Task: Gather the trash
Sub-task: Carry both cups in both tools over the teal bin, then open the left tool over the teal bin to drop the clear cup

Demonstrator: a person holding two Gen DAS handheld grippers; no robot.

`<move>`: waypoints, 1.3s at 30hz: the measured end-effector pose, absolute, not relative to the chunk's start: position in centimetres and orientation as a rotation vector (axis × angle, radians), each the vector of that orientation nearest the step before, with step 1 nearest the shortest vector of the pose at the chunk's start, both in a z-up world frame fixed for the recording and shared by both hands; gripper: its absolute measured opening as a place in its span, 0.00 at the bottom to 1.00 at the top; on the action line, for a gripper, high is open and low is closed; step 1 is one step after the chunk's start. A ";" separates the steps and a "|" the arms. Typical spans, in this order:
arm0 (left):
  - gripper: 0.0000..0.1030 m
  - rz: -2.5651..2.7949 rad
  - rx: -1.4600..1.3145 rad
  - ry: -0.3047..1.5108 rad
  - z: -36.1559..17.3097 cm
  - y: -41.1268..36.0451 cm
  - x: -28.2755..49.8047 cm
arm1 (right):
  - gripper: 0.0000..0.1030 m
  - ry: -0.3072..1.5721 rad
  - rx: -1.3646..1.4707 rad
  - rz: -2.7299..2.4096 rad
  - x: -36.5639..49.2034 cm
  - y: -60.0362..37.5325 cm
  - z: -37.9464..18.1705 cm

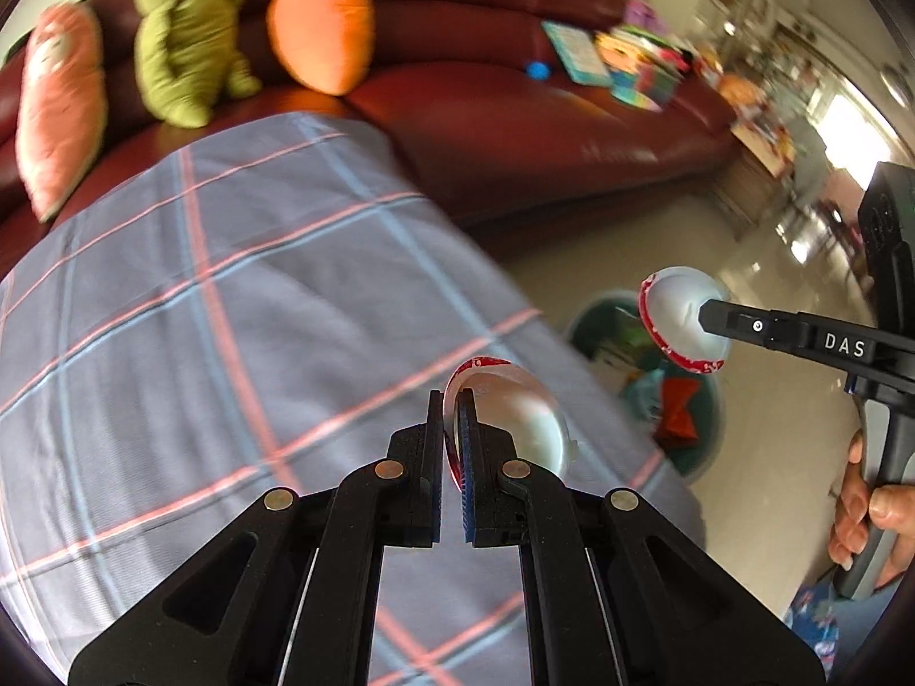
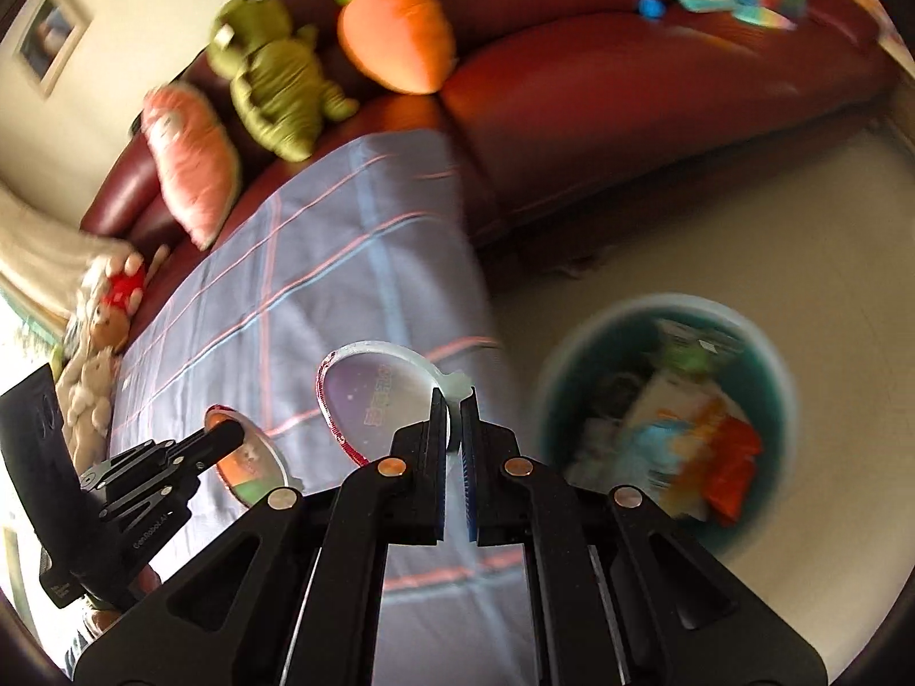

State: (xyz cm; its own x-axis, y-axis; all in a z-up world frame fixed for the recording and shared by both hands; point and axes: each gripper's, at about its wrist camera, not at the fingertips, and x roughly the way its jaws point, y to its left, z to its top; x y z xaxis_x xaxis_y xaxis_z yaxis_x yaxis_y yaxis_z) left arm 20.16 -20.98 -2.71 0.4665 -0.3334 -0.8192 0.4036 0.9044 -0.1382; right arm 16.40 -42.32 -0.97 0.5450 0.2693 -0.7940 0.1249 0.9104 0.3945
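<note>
Both grippers closed on trash: left gripper (image 1: 452, 400) pinching one red-rimmed cup lid (image 1: 514, 417) by its edge, right gripper (image 2: 454, 400) nipping a second lid (image 2: 377, 400) by its tab. Held edge-on, over the plaid sheet (image 1: 229, 286), likely for a clean drop into the teal bin (image 2: 789, 400) beside it, already holding wrappers.
</note>
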 end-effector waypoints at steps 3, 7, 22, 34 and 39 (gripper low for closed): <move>0.05 -0.498 0.102 1.002 -3.1 -24.1 20.0 | 0.05 0.989 0.477 0.028 14.5 -46.1 -1.6; 0.05 -0.547 0.132 1.027 -4.0 -28.5 20.0 | 0.05 0.980 0.536 -0.028 12.5 -50.3 -2.3; 0.05 -0.646 0.216 1.098 -7.0 -37.3 19.9 | 0.05 0.988 0.635 -0.118 10.9 -57.2 -5.0; 0.15 -0.732 0.254 1.161 -8.9 -42.6 19.9 | 0.05 1.000 0.645 -0.171 9.6 -60.0 -5.0; 0.65 -0.693 0.261 1.146 -9.3 -42.7 20.2 | 0.05 1.010 0.642 -0.181 9.7 -60.3 -5.1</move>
